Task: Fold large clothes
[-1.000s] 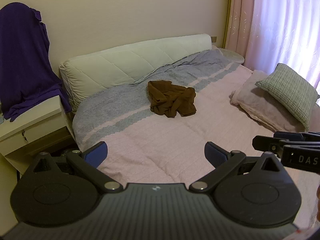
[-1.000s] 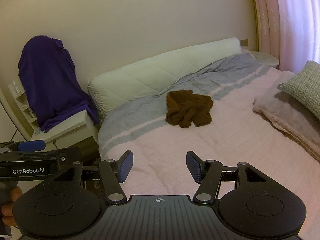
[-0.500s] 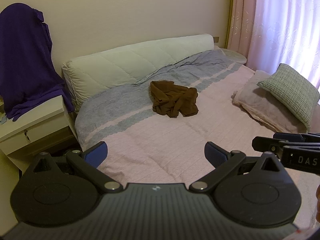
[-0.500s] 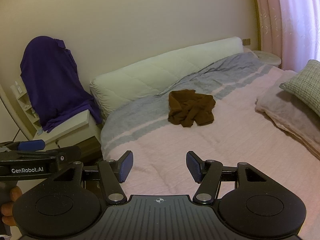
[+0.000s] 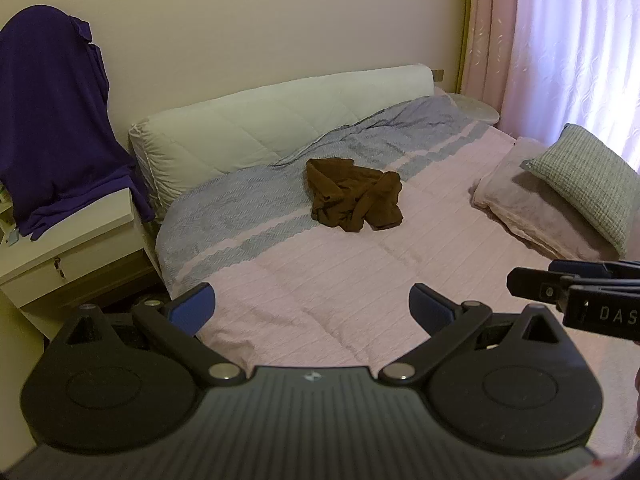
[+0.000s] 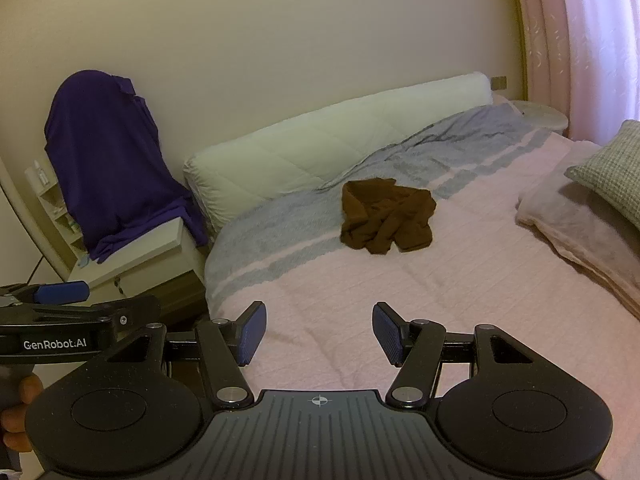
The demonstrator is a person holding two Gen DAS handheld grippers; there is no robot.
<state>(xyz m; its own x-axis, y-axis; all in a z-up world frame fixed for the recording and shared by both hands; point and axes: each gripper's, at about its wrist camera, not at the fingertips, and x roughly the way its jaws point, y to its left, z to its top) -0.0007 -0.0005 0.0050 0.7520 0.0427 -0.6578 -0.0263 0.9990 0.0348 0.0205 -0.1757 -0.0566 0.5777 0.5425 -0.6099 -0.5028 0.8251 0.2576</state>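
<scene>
**Reaching a crumpled brown garment in mid-bed**

The brown garment (image 5: 354, 196) lies bunched at the centre of the frame, on the bed (image 5: 320, 280) where grey stripes meet pink cover. Both left tongs (image 5: 312, 306) and right tongs (image 6: 318, 334) stand released and empty, low in their views, well apart from the cloth. The step looks like the approach: each should take an outer edge or a corner, not the middle knot, so the cloth spreads flat

Crumpled brown garment (image 6: 386, 216) on bed (image 6: 460, 300)
</scene>
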